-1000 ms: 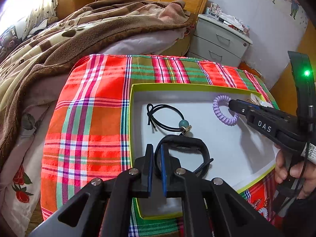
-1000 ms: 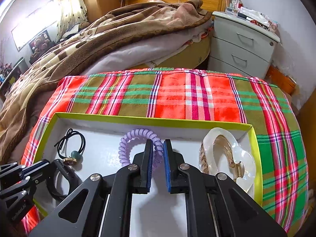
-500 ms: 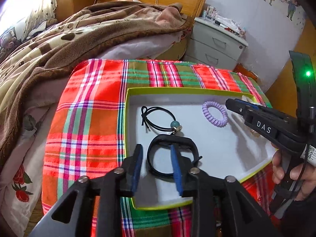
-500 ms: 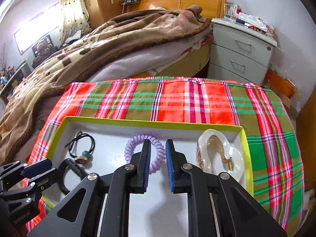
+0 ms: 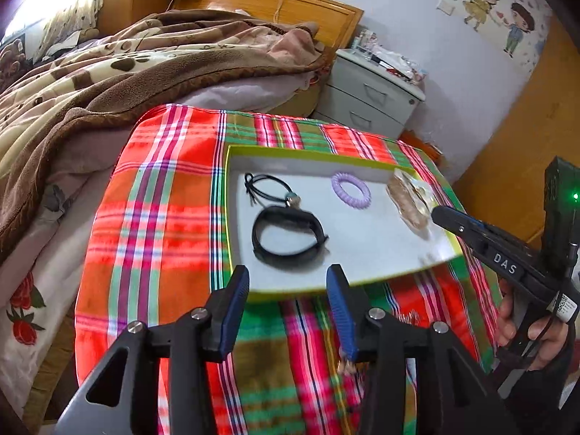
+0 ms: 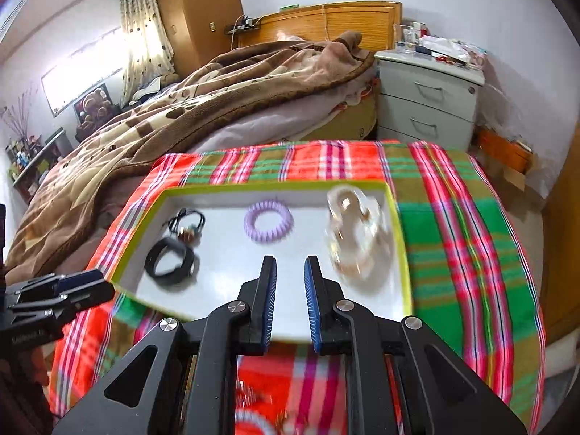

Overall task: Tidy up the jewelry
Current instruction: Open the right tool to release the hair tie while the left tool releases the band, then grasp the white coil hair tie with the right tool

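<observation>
A shallow white tray with a lime-green rim (image 5: 232, 217) (image 6: 397, 217) lies on the plaid cloth. In it lie a black wristband (image 5: 286, 235) (image 6: 170, 261), a black cord hair tie with a bead (image 5: 268, 190) (image 6: 186, 223), a purple spiral hair tie (image 5: 351, 190) (image 6: 268, 220) and a clear, pearly hair claw (image 5: 411, 201) (image 6: 359, 232). My left gripper (image 5: 288, 281) is open and empty, just short of the tray's near edge. My right gripper (image 6: 290, 272) is open and empty over the tray's near part; it also shows in the left wrist view (image 5: 471, 232).
The plaid cloth (image 5: 156, 224) covers a small table beside a bed with a brown blanket (image 5: 108, 72). A grey nightstand (image 6: 427, 94) stands behind. Small pieces of jewelry (image 5: 346, 366) lie on the cloth near the front edge.
Both grippers let go, opened and drew back and up from the tray. The black wristband and the purple spiral tie now lie free in the tray.
</observation>
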